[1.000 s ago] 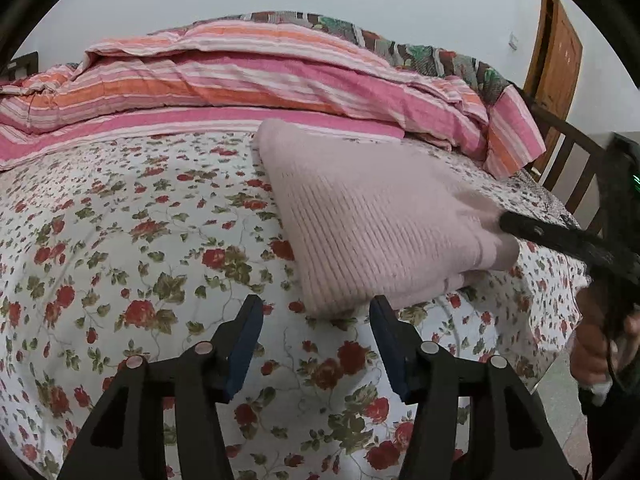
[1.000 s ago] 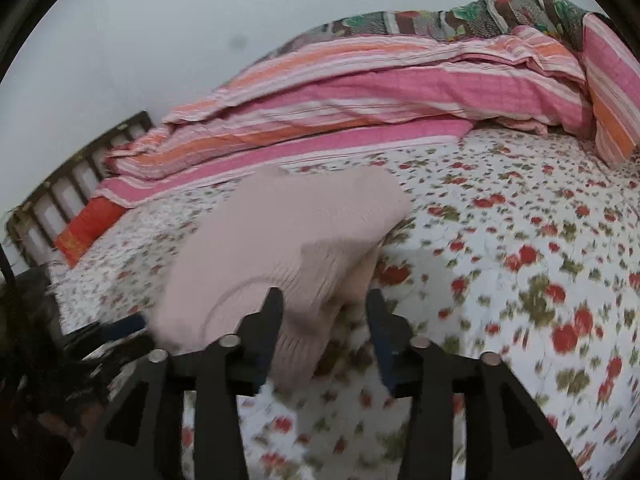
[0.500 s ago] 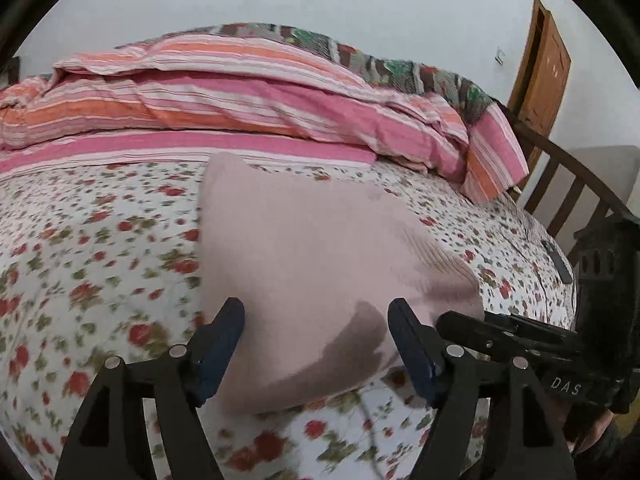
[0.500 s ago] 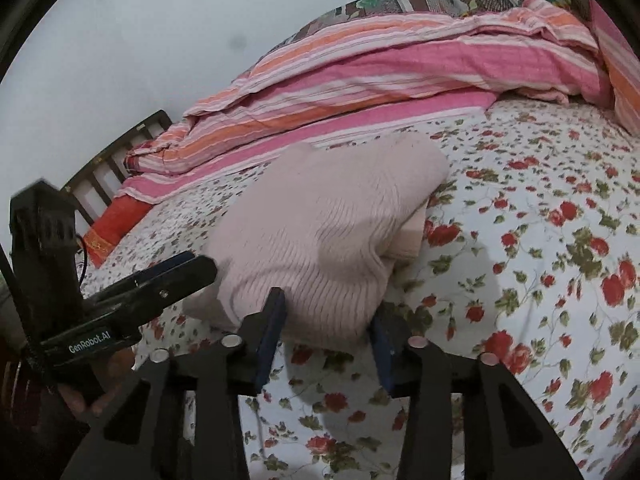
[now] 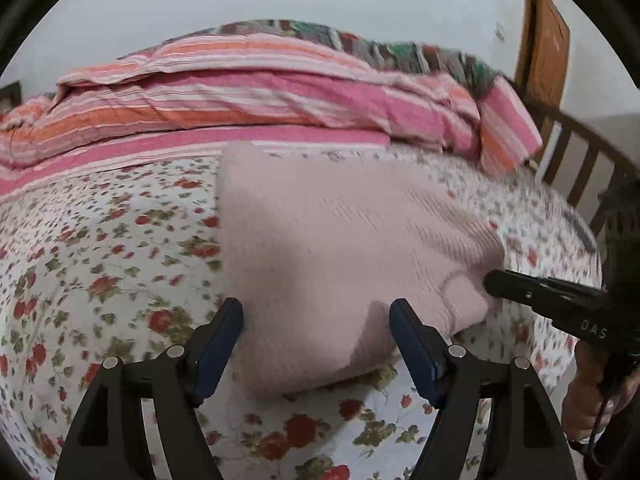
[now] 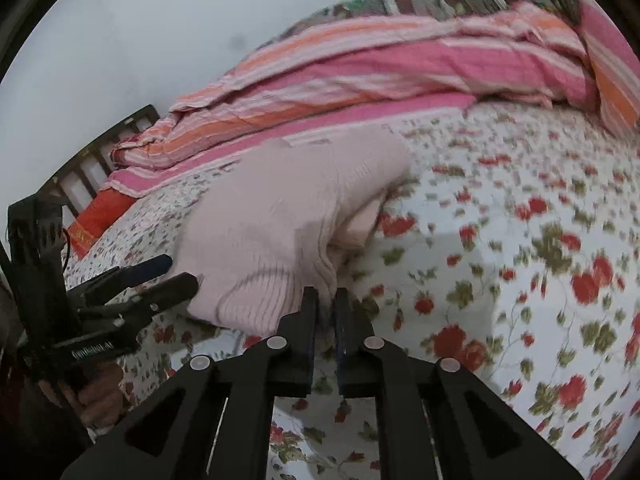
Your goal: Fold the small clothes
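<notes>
A folded pale pink knit sweater (image 5: 328, 240) lies on the floral bedsheet (image 5: 100, 280). My left gripper (image 5: 316, 316) is open, and its blue-padded fingers (image 5: 224, 324) straddle the sweater's near edge without pressing it. My right gripper (image 6: 327, 300) is closing, its jaws almost together, with the sweater's (image 6: 280, 216) ribbed hem corner pinched between them. From the left wrist view, the right gripper (image 5: 494, 280) meets the sweater's right corner. From the right wrist view, the left gripper (image 6: 176, 274) stands open at the sweater's left end.
A pink and orange striped quilt (image 5: 240, 92) is bunched along the back of the bed. A wooden bed rail (image 5: 580, 168) and a door (image 5: 544, 48) stand at the right. A red pillow (image 6: 100, 216) lies by the headboard (image 6: 92, 160). A hand (image 5: 588, 400) holds each tool.
The right gripper's jaws have come together on the sweater's hem corner. The left gripper has spread wider and moved from the bare sheet up to the sweater's near edge.
</notes>
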A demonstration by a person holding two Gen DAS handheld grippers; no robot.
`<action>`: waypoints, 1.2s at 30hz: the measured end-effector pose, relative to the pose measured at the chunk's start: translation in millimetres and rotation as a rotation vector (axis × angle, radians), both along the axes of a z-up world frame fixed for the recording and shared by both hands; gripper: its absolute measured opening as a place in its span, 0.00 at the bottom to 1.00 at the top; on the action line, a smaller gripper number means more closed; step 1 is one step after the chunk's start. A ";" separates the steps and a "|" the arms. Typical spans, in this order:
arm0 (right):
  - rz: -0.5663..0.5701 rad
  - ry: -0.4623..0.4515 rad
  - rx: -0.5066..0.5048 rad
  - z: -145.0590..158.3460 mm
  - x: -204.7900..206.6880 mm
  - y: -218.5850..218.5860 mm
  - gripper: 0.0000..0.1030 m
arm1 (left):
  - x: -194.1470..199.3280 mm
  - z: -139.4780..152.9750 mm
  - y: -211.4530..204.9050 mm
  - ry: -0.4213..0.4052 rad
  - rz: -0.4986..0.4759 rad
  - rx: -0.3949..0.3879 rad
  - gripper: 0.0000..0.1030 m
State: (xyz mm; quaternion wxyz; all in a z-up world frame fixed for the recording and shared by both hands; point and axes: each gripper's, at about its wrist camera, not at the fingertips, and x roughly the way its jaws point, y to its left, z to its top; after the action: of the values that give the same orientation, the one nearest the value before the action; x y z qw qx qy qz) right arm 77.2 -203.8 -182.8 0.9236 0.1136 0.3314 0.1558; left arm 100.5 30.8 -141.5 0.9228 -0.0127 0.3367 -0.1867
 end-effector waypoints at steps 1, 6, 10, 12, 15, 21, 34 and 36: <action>0.006 -0.017 0.011 4.9 -0.2 -0.5 0.20 | 2.5 2.4 7.4 -0.002 0.020 -0.020 0.72; -0.029 -0.043 0.042 17.3 22.7 -1.3 0.38 | 29.9 8.3 29.1 0.016 0.105 -0.049 0.72; -0.052 0.041 0.087 2.8 52.1 0.0 0.28 | 50.4 7.7 33.5 0.035 0.128 -0.039 0.72; -0.036 0.005 0.077 4.5 50.6 0.5 0.13 | 52.9 8.4 34.7 0.027 0.129 -0.034 0.72; -0.021 -0.103 0.084 14.3 36.0 -8.6 0.12 | 54.0 9.6 39.9 0.009 0.126 -0.040 0.72; -0.047 0.010 0.019 -6.0 53.6 -12.7 0.22 | 76.6 10.6 32.3 0.020 0.105 -0.038 0.72; -0.159 0.082 -0.140 0.0 111.1 -9.4 0.40 | 103.8 -3.3 15.1 0.070 0.161 0.009 0.73; -0.156 0.087 -0.097 -0.7 109.8 -17.4 0.41 | 102.9 -1.9 15.4 0.071 0.161 0.012 0.73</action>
State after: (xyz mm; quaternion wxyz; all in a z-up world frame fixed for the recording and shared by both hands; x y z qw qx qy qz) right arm 187.0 -221.2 -183.5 0.9221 0.1007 0.3685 0.0623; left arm 203.4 46.2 -143.5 0.9223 -0.0409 0.3683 -0.1096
